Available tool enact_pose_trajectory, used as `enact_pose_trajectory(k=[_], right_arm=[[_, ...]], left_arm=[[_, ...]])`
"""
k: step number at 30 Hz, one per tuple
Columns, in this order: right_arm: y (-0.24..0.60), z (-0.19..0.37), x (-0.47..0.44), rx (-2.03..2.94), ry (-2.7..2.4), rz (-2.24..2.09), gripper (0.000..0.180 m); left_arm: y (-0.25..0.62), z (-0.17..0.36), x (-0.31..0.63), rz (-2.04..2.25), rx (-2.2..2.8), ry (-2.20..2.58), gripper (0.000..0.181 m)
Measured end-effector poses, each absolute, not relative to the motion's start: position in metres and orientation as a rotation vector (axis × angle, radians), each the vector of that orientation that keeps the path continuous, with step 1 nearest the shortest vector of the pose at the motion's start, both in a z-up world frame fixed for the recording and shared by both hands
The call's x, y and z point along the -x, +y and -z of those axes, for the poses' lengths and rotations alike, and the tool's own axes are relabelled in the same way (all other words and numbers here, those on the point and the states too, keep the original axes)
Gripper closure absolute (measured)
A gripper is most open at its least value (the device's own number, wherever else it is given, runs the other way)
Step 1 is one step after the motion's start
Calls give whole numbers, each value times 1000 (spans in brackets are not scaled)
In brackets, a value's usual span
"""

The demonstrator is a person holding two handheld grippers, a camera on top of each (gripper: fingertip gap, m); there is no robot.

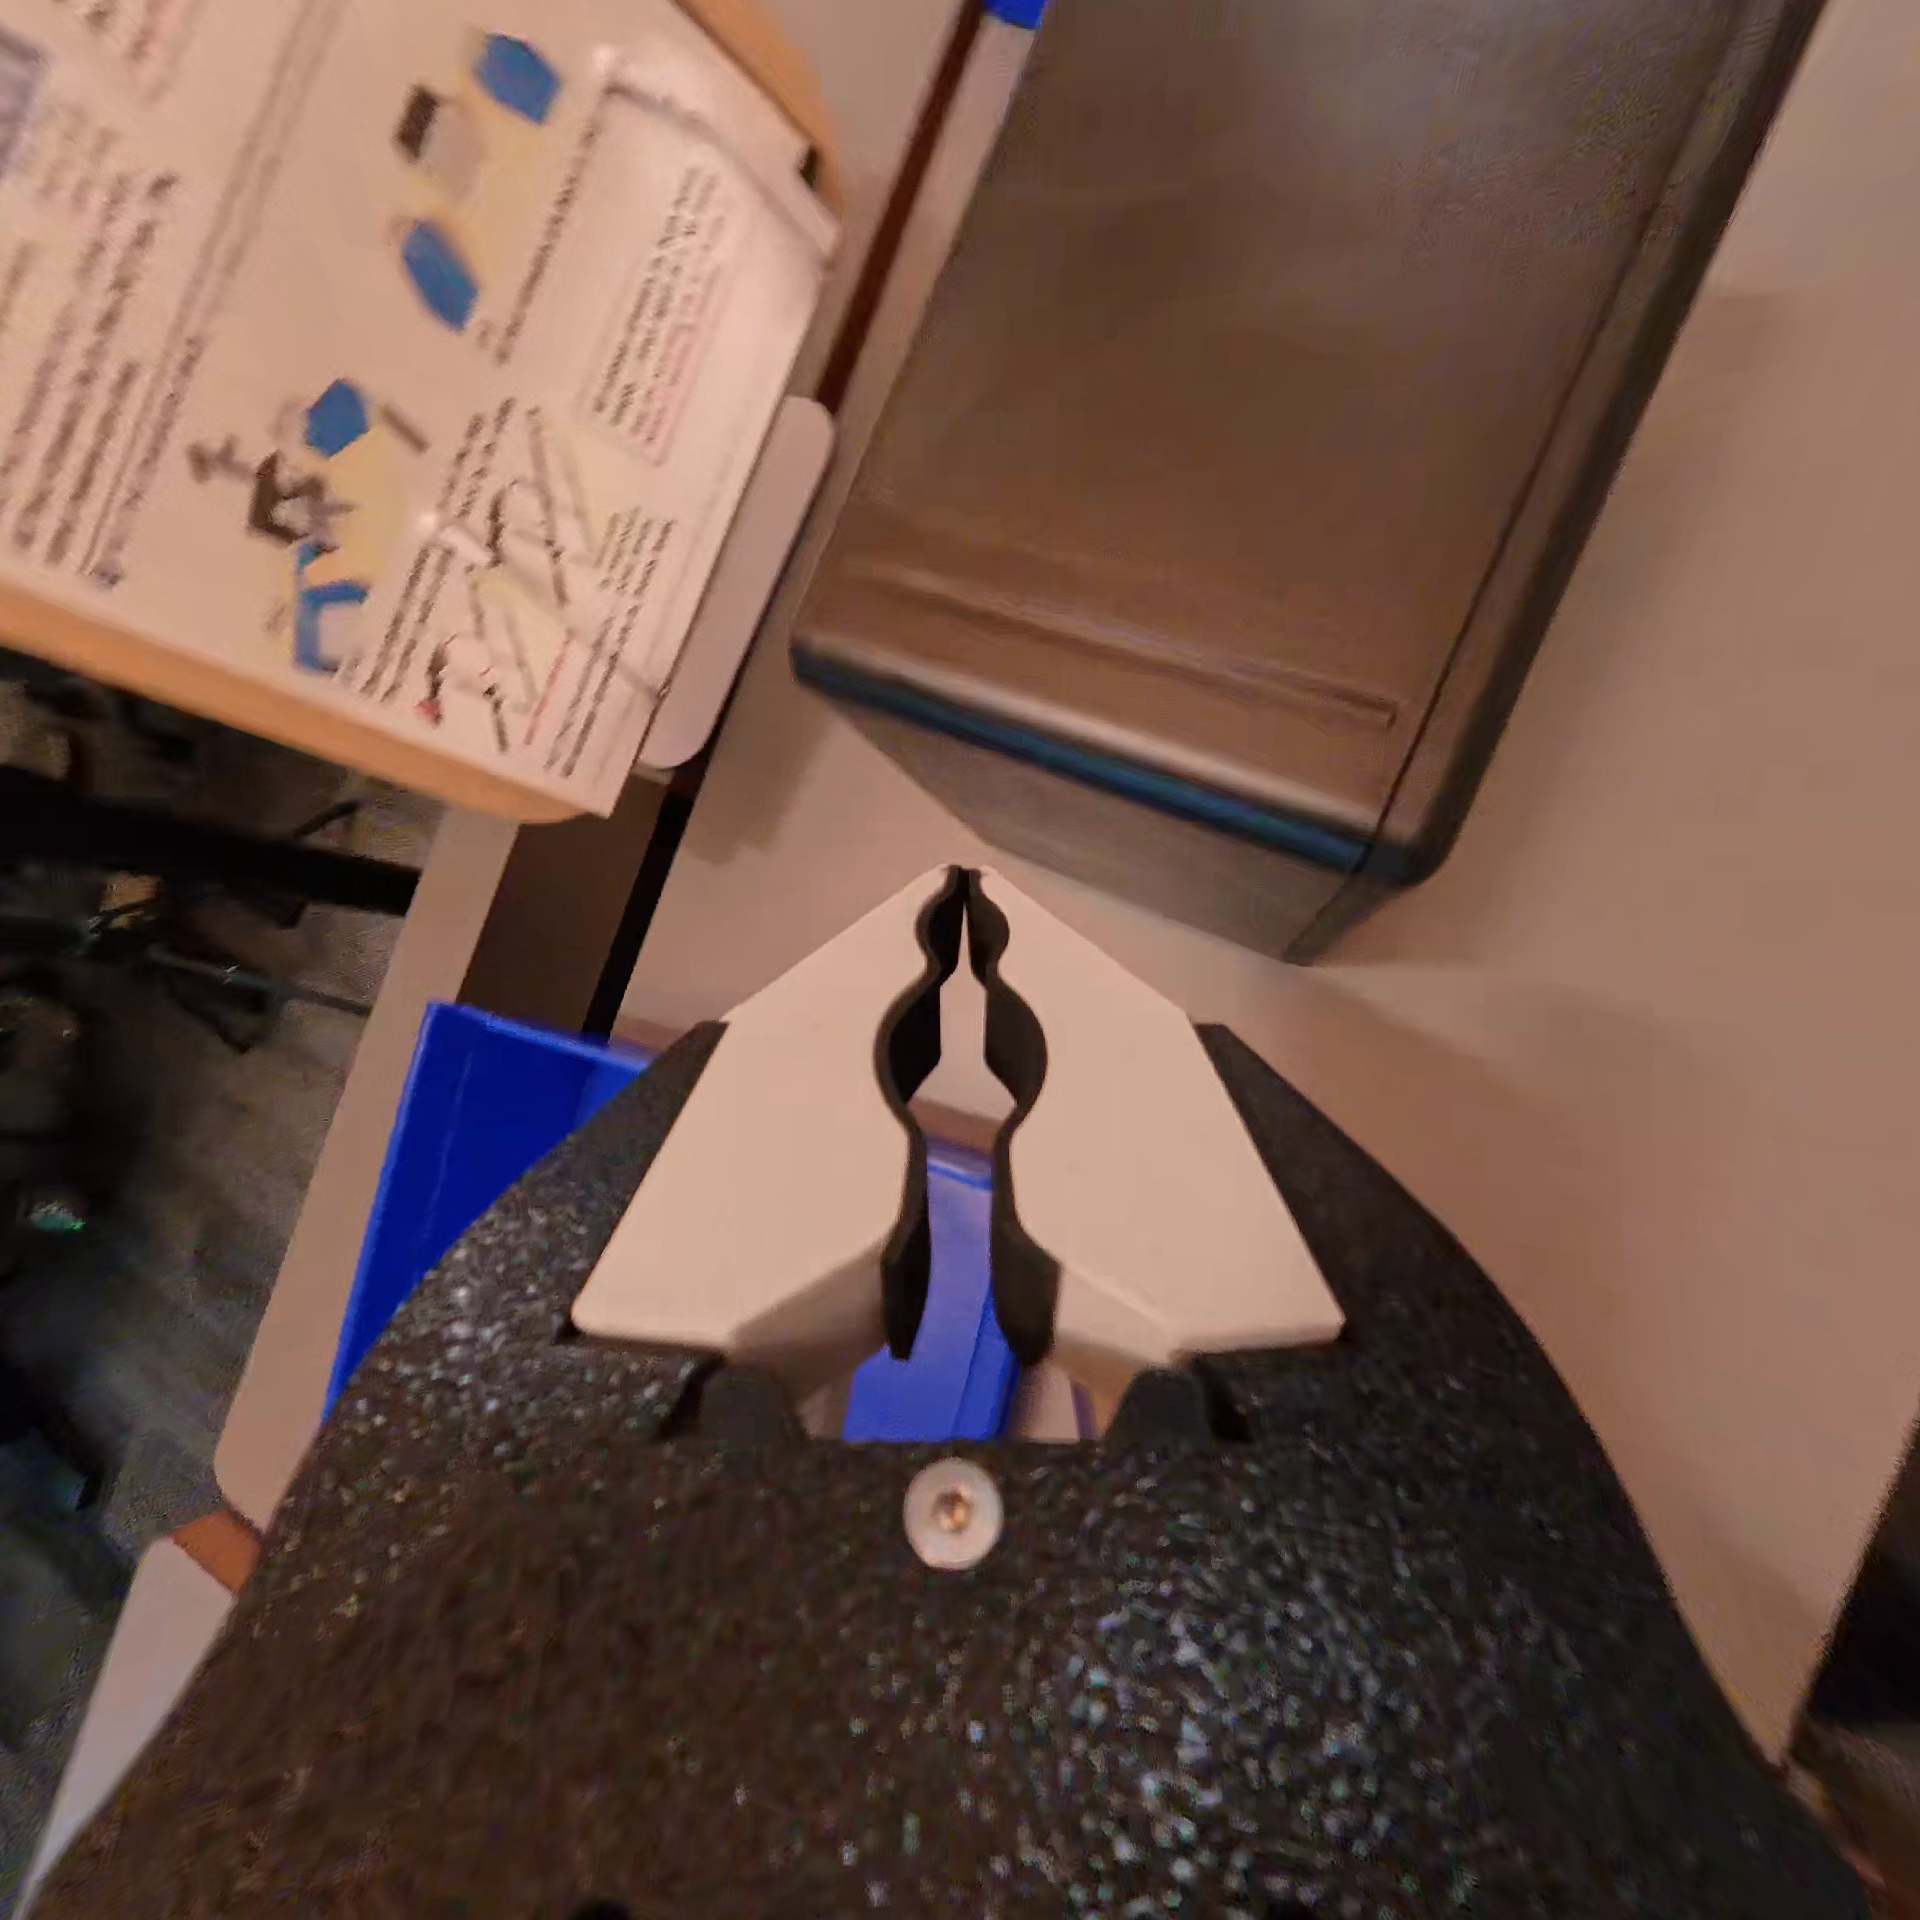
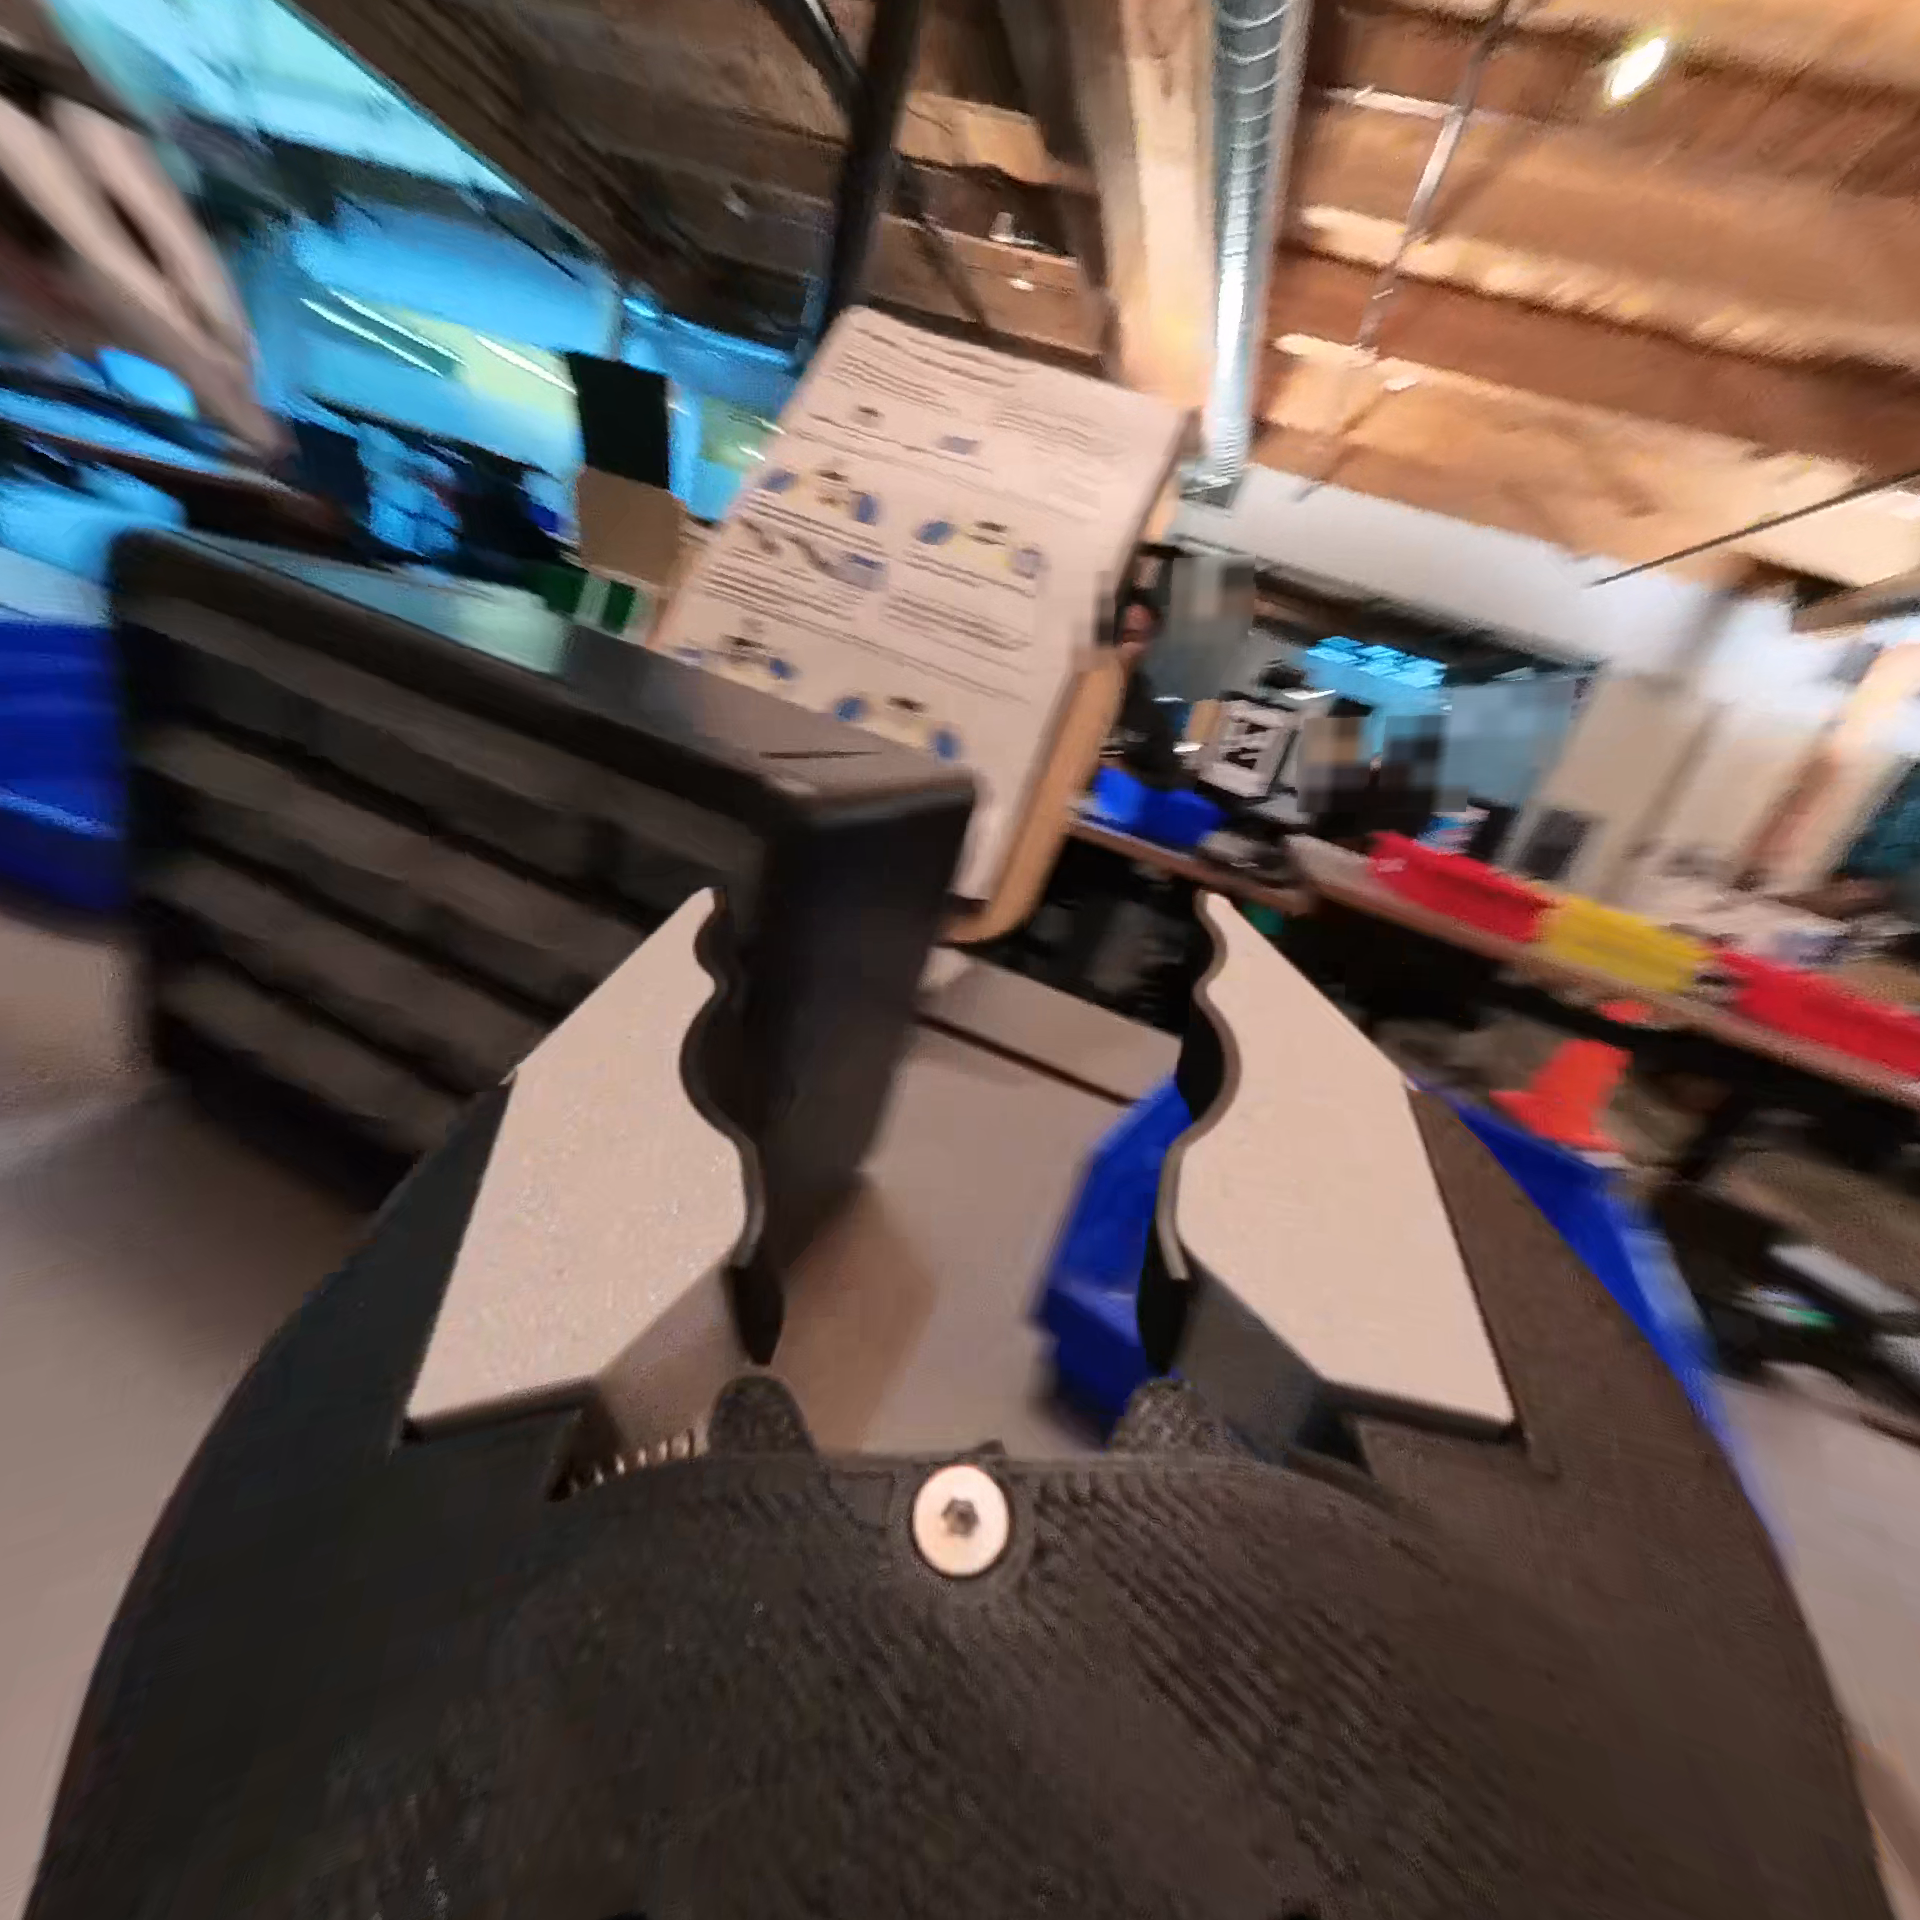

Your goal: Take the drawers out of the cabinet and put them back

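Observation:
A dark grey cabinet with a stack of several closed drawers stands on a pale table. In the left wrist view I see its top from above. My left gripper is shut and empty, its tips just short of the cabinet's near edge. My right gripper is open and empty. It hovers at the cabinet's right front corner, and its left finger overlaps that corner. The right wrist view is blurred.
A blue bin sits on the table under my left gripper and shows beside my right fingers. A printed instruction sheet on a wooden board leans behind the cabinet. Other tables with red, yellow and blue bins stand far right.

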State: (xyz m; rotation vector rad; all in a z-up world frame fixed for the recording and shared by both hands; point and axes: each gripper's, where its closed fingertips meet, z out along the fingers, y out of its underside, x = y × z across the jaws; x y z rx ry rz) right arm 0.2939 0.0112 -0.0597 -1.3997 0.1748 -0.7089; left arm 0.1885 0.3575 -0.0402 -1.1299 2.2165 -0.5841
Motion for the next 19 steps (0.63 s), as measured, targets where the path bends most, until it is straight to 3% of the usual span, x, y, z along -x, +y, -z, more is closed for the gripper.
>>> enact_pose_trajectory(k=[6, 9, 19], right_arm=[[91, 106, -209, 1416, 208, 350, 106], [126, 129, -176, 1498, 164, 284, 95], [161, 157, -134, 1587, 137, 169, 85]], left_arm=[[330, 35, -225, 394, 1033, 2526, 181], [325, 40, -239, 290, 1037, 2613, 181], [332, 69, -246, 72, 995, 2742, 181]])
